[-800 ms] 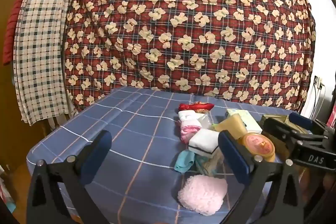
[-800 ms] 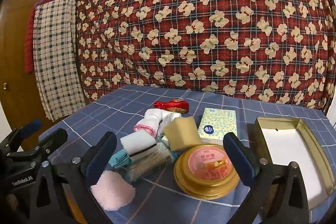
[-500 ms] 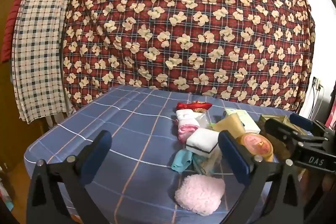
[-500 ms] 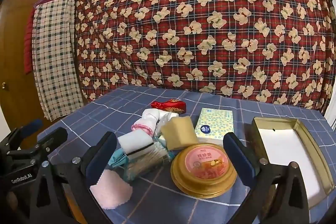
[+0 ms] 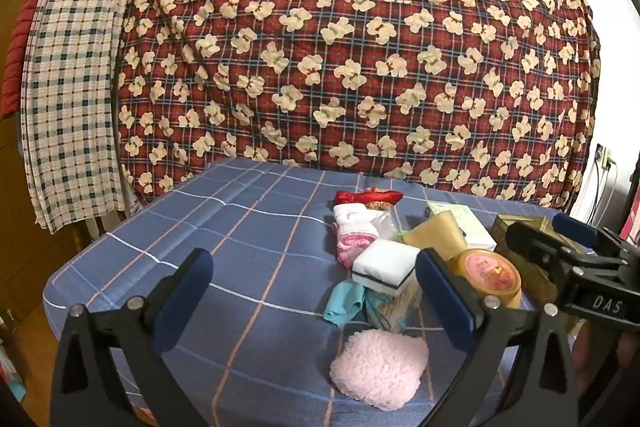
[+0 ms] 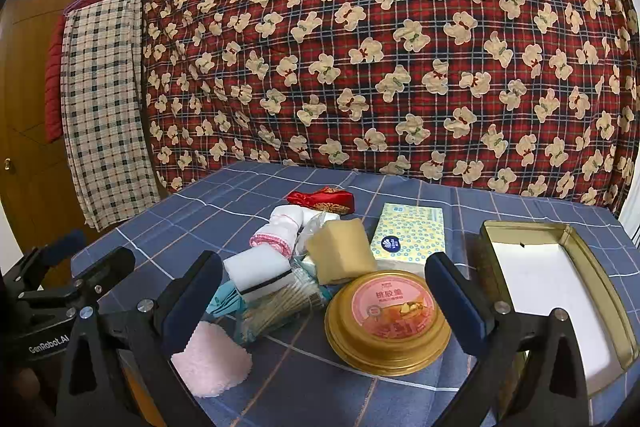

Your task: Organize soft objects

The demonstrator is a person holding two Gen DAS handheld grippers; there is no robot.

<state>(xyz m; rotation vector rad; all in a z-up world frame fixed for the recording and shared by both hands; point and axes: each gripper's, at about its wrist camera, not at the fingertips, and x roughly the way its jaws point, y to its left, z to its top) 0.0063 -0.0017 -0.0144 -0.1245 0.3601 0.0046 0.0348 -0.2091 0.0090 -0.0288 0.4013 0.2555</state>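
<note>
From the left wrist, the left gripper (image 5: 312, 291) has its fingers wide apart and holds nothing. The pink fluffy pad (image 5: 378, 367) lies near the front edge of the bed (image 5: 200, 227).

From the right wrist, the right gripper (image 6: 324, 291) is wide apart too, holding nothing. The pad looks light and squishy; pinch its middle.
</note>
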